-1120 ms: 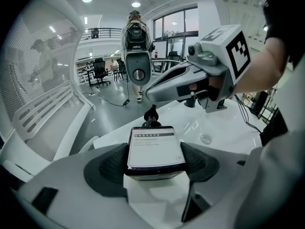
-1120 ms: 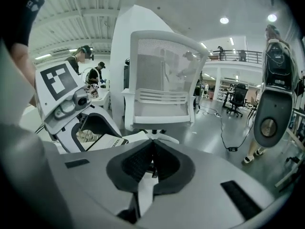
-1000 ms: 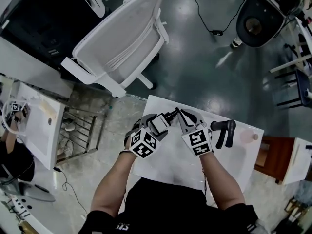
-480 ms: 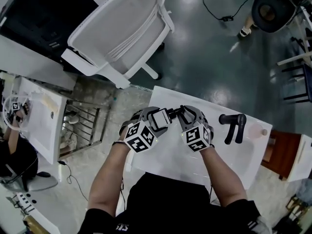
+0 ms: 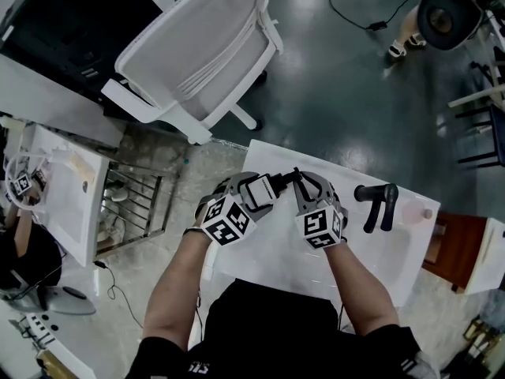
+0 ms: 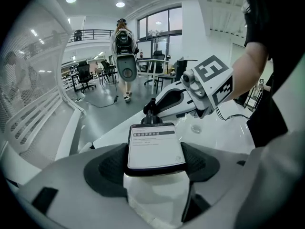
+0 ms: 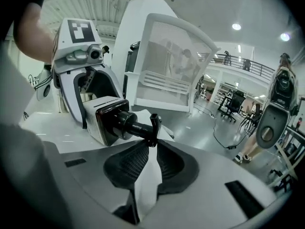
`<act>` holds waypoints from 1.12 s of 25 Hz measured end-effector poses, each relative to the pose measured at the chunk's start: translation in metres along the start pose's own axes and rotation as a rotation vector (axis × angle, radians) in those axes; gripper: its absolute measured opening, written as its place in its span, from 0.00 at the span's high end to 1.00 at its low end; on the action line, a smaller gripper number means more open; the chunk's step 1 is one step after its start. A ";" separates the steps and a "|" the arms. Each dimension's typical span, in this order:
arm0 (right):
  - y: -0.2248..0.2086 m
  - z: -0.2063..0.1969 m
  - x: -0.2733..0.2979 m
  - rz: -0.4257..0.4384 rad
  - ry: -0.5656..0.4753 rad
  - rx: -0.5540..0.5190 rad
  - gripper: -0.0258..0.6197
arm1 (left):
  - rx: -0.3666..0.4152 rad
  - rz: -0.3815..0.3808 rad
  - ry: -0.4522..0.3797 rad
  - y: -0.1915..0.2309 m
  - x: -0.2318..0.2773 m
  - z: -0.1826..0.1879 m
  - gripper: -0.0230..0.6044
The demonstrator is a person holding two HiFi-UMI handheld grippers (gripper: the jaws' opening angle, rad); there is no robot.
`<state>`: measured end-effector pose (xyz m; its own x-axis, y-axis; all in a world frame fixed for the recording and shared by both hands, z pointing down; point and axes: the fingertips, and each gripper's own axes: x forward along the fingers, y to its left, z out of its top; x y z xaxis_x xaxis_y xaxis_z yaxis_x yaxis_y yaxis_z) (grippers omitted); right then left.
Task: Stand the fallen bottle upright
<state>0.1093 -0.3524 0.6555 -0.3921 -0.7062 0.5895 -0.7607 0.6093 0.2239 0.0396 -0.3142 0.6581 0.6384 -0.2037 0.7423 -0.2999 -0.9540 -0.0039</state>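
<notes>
**Head view.**
- Worktop [image 5: 371, 251]: white, seen from above, with both forearms reaching over its near edge.
- Bottle [image 5: 262, 186]: dark with a pale label, lying roughly level over the worktop's far left part. Its pump [image 5: 286, 181] points right. Whether it touches the surface cannot be made out.
- Left tongs [image 5: 251, 197]: at the bottle's body.
- Right tongs [image 5: 298, 181]: just right of them, at the pump end.
- Black two-pronged handle [image 5: 377, 204]: lies on the worktop, well apart to the right.
- White chair [image 5: 189, 54]: stands on the floor, far left.

**Left gripper view.**
- The tongs are gripping the bottle, with both dark pads [image 6: 107, 168] pressed against its sides.
- The white label [image 6: 155, 147] faces up, and the pump points away toward the right tongs.
- A person with a backpack [image 6: 125, 56] stands far off on the floor.

**Right gripper view.**
- The tongs are closing but not yet clamped, with only a narrow wedge of gap left.
- The tips stand close on either side of the lower end of the pump's spout [image 7: 152, 128] (the one part of the bottle that dips between them).
- The bottle's body runs off to the left, into the left tongs.
</notes>
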 end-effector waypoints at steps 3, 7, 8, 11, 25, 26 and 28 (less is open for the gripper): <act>-0.014 0.006 -0.010 -0.049 -0.013 0.002 0.86 | -0.002 0.009 -0.025 0.000 0.004 0.010 0.40; -0.027 0.017 -0.023 -0.093 -0.034 -0.014 0.86 | 0.003 0.018 -0.047 0.001 0.010 0.019 0.40; -0.028 0.020 -0.026 -0.096 -0.039 -0.020 0.85 | 0.002 0.020 -0.053 0.001 0.010 0.019 0.40; -0.026 0.034 -0.038 -0.094 -0.065 -0.042 0.85 | -0.014 0.024 -0.069 -0.004 0.009 0.018 0.40; 0.014 0.078 -0.078 -0.015 -0.115 -0.043 0.91 | -0.119 0.155 0.019 -0.006 0.029 -0.009 0.40; 0.012 0.075 -0.085 -0.026 -0.103 -0.032 0.91 | -0.133 0.161 0.020 -0.003 0.030 -0.007 0.40; 0.006 0.069 -0.100 -0.056 -0.081 -0.003 0.91 | -0.162 0.171 0.019 0.002 0.035 -0.002 0.40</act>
<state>0.1079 -0.3032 0.5444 -0.3897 -0.7658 0.5116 -0.7808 0.5692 0.2574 0.0603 -0.3225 0.6851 0.5554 -0.3537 0.7526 -0.5133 -0.8579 -0.0243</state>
